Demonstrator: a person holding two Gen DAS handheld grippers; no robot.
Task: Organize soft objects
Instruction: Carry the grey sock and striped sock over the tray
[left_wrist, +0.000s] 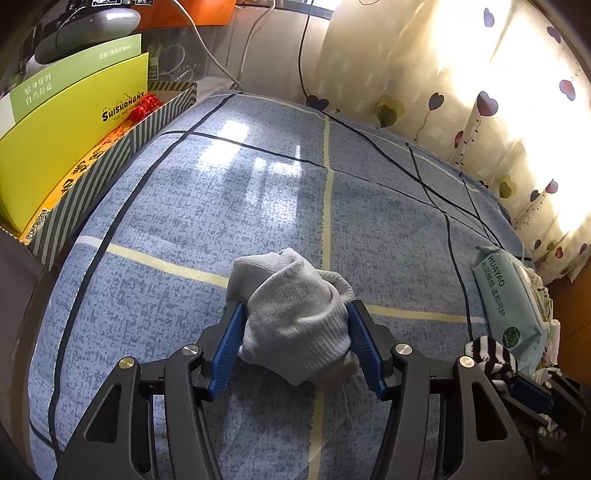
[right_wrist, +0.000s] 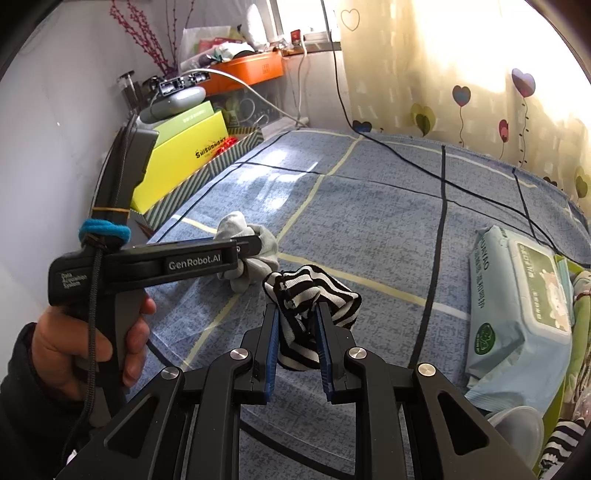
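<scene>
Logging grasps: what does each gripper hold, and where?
Left gripper clamps the grey sock across its bunched middle; right gripper pinches the striped sock mid-bundle.

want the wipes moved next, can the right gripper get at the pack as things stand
Probably not yet. The right gripper is shut on the striped sock, so its jaws are full. The wipes pack lies to its right on the bed with nothing between them, so the path looks free once the sock is dropped.

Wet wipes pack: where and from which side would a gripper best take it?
Probably across the narrow width of the wet wipes pack, from above near its middle. It lies flat on the blue bedspread, long sides exposed; the hard lid on top may resist pinching.
</scene>
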